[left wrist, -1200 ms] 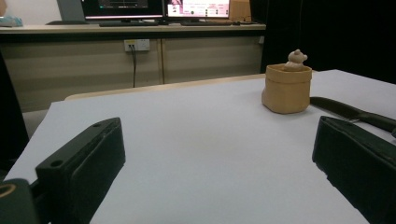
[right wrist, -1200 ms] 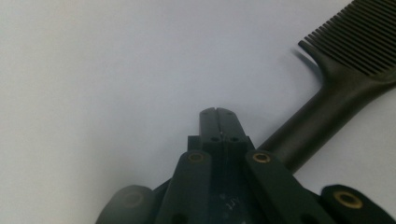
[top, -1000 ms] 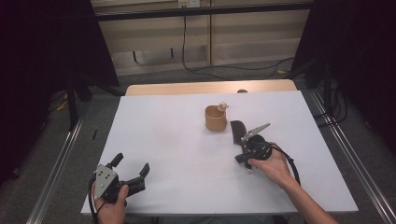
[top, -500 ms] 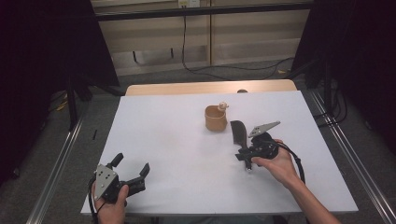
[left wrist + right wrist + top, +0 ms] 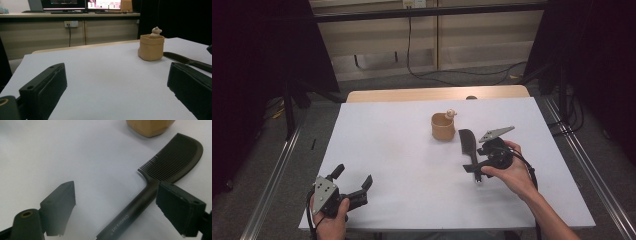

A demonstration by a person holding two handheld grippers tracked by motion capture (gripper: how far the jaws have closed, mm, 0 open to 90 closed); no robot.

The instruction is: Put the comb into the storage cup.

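Right gripper view: your right claw [image 5: 116, 205] stands spread wide, jaws having just been opening, w/ the black comb [image 5: 152, 185] lying on the table [image 5: 75, 157] between them. Its handle runs up the gap, toothed head beyond the jaw tips; neither pad presses on it. Can't tell if the right-hand jaw grazes the handle. The base of the tan pot [image 5: 150, 127] sits just past the comb's head.

High view: the right claw [image 5: 472, 162] sits right over the comb [image 5: 467, 142], on the table's [image 5: 387, 130] right half, just near-side of the pot [image 5: 443, 126]. Your left claw [image 5: 357, 182] is spread too, holding nothing, well apart from the rest at the near-left corner.

Left gripper view: both its jaws stand wide w/ bare table between them.

Count: 1 comb, 1 pot, 1 small pale figure [image 5: 156, 32] poking out of the pot's top, 2 claws.

Pose: your right hand [image 5: 512, 172] wraps the gripper body from the near-right side, forearm coming in from the bottom right, claw aimed left & slightly away. Your left hand [image 5: 329, 220] grips from below at the table edge, claw pointing right & forward, low and about level w/ the table.
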